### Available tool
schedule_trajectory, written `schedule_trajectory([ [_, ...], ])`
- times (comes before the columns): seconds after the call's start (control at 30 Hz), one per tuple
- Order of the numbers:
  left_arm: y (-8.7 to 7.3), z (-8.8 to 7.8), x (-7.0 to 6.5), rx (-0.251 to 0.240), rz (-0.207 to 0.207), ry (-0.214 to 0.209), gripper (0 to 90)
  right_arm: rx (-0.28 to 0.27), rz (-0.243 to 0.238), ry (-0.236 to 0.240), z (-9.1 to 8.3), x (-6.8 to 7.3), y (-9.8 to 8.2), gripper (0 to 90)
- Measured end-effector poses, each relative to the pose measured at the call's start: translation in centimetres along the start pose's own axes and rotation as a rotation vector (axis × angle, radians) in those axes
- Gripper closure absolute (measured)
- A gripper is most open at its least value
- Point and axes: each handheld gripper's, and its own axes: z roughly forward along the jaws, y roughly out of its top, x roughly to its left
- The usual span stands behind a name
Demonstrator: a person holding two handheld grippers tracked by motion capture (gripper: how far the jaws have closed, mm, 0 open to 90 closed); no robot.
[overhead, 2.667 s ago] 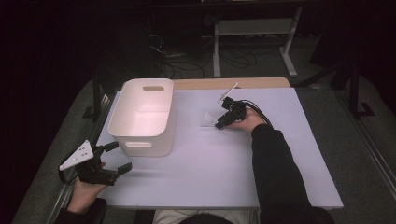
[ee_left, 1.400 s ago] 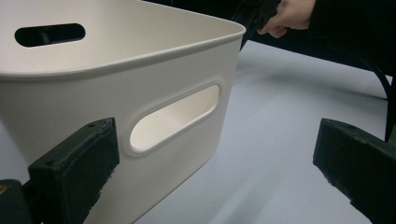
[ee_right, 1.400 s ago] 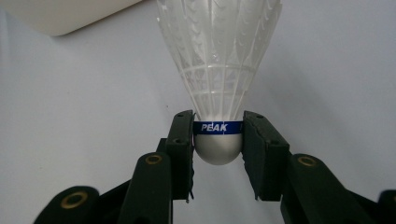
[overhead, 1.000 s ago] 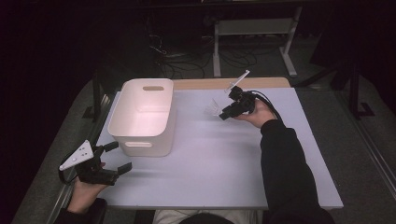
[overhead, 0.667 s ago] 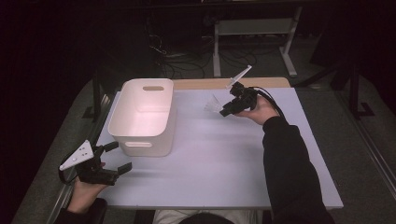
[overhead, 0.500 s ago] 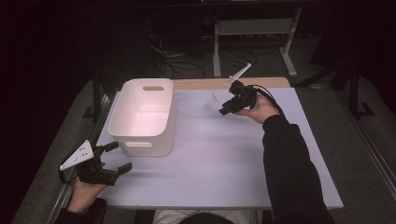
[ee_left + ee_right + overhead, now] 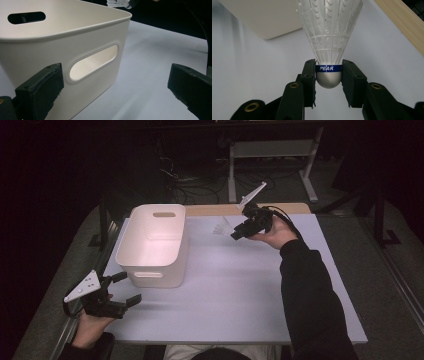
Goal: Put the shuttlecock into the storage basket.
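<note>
Shuttlecock (image 7: 329, 37) clamped by its cork in the right gripper (image 7: 328, 75)
Left gripper (image 7: 112, 87) jaws stand wide apart, empty, beside the white bin (image 7: 75, 37)

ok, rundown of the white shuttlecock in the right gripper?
The white plastic shuttlecock has a ribbed mesh skirt, a rounded silvery-white head and a blue band printed PEAK. The right gripper clamps it at the band, skirt pointing away from the jaws. In the high view it hangs above the pale table, right of the white plastic bin.
</note>
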Motion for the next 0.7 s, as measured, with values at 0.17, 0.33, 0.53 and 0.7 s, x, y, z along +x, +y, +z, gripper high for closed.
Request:
schedule_trajectory([
  [0.17, 0.0, -0.1, 0.0, 0.0, -0.001, 0.006, 0.1, -0.01, -0.005, 0.003, -0.3, 0.5, 0.5, 64.1],
  [0.33, 0.0, 0.0, 0.0, 0.001, -0.001, 0.003, 0.1, -0.017, -0.017, 0.009, -0.4, 0.9, 0.9, 64.0],
  [0.53, 0.0, 0.0, 0.0, 0.0, -0.002, 0.004, 0.2, -0.019, -0.03, 0.014, -0.4, 1.3, 1.4, 64.1],
  [0.7, 0.0, -0.1, 0.0, 0.001, -0.002, 0.005, 0.1, -0.014, -0.038, 0.014, -0.5, 1.6, 1.9, 64.0],
])
